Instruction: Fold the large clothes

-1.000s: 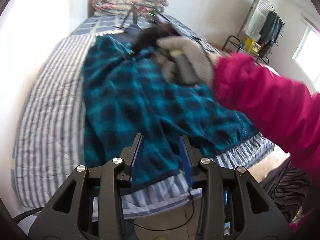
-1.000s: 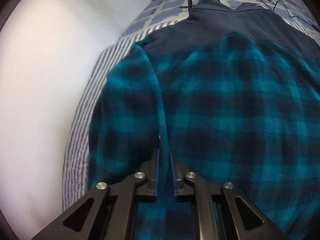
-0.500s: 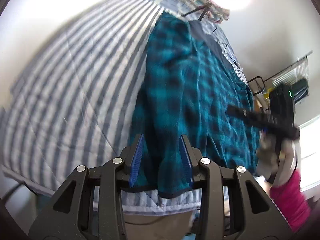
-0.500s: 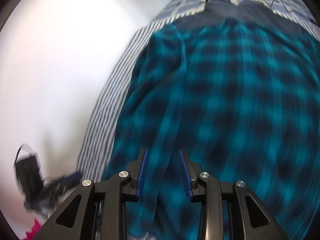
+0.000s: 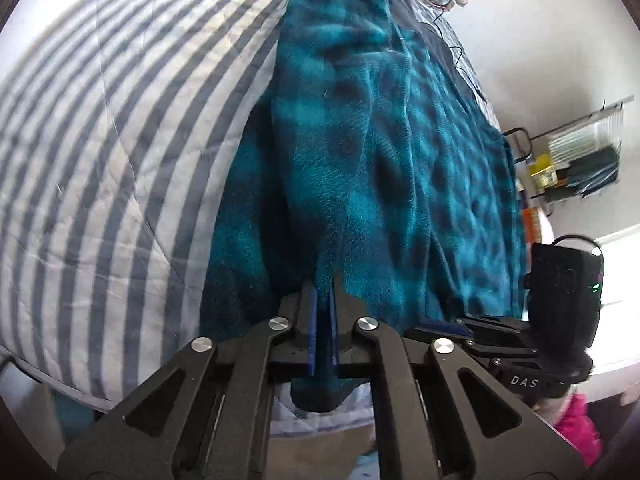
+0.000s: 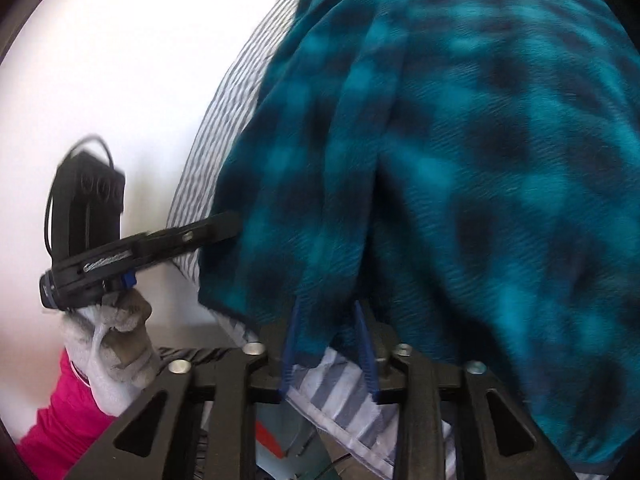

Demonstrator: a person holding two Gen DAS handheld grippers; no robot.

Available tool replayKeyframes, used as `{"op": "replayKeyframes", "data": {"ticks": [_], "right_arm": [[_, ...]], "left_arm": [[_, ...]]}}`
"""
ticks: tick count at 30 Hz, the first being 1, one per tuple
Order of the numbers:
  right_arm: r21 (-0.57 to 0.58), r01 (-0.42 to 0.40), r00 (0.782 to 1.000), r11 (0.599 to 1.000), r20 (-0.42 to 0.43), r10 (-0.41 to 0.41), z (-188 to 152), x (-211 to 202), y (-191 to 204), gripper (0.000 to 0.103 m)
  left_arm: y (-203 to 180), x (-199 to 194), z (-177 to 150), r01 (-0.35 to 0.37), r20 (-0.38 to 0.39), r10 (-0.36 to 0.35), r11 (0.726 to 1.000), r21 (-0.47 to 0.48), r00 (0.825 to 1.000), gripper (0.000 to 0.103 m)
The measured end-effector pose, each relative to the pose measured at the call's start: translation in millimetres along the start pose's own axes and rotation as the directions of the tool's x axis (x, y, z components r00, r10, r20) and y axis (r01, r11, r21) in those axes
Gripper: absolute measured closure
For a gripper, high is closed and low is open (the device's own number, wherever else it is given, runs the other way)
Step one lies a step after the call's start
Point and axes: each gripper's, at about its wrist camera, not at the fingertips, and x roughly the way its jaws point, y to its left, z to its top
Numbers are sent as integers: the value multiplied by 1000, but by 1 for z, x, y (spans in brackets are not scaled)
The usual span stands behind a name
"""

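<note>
Fleece (image 5: 360, 152) on bed (image 5: 100, 140); left gripper (image 5: 323, 312) jaws just clenched on hem at 6 o'clock; right gripper (image 6: 328, 344) jaws closing, parted astride hem.

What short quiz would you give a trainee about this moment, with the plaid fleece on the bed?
1. True or false: the left gripper is shut on the hem of the teal plaid fleece.
2. The fleece lies on: (A) a striped bedspread; (B) a wooden table; (C) a bare floor.
3. Fill in: the person's sleeve is ____ in colour.
Key: 1 true; 2 A; 3 pink.
</note>
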Motion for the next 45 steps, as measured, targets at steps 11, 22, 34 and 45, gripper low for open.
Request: {"op": "replayKeyframes", "data": {"ticks": [11, 22, 34, 45], "right_arm": [[-104, 16, 1000, 994, 19, -14, -4, -4, 37, 103], [-227, 125, 987, 966, 123, -99, 4, -33, 76, 81], [-281, 329, 908, 901, 358, -220, 114, -21, 89, 81], [-126, 399, 888, 908, 299, -349, 179, 28, 40, 81]], "left_arm": [[7, -23, -6, -126, 76, 124, 992, 25, 989, 103], [27, -29, -12, -96, 136, 104, 993, -63, 985, 56], [42, 5, -19, -28, 69, 39, 989, -142, 997, 80], [17, -10, -17, 26, 134, -12, 995, -101, 991, 98]]}}
